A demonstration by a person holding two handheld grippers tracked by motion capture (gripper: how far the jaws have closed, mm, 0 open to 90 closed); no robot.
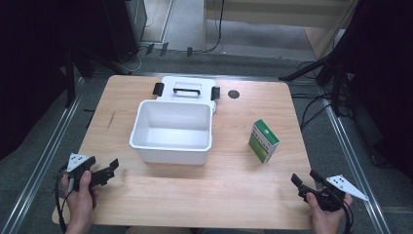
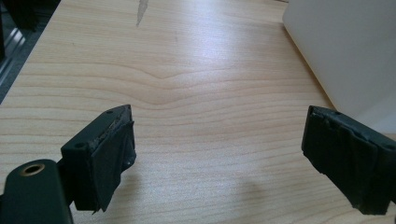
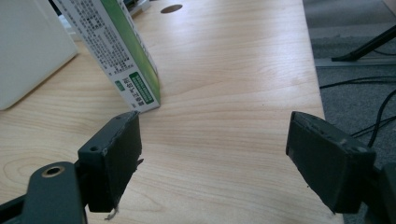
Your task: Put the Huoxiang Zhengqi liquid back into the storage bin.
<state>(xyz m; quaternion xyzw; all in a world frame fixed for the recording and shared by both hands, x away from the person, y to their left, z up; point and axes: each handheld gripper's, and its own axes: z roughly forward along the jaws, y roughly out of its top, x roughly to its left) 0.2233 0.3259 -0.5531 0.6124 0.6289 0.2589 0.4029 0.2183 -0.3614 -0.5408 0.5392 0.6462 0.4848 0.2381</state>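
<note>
Two grippers rest low over a wooden table point(image 1: 234, 190), one in each hand at the bottom corners of the high view. At the lower left of that frame the left gripper point(image 1: 108, 171) has its jaws spread wide apart with nothing between them; in the left gripper view the same gripper point(image 2: 219, 154) has only bare wood grain between the black pads, and the white wall of the open storage box point(image 2: 345, 51) fills the upper right corner. At the lower right of the high view the right gripper point(image 1: 304, 181) is likewise released, jaws parted and empty. The green and white carton point(image 1: 263, 141) stands upright right of centre in the high view, well apart from both grippers and a little way right of the storage box point(image 1: 171, 130), which sits at the middle with its lid lying open behind it. In the right gripper view the carton point(image 3: 114, 46) rises at the upper left, beyond the left jaw and not between the jaws of the right gripper point(image 3: 215, 158).
</note>
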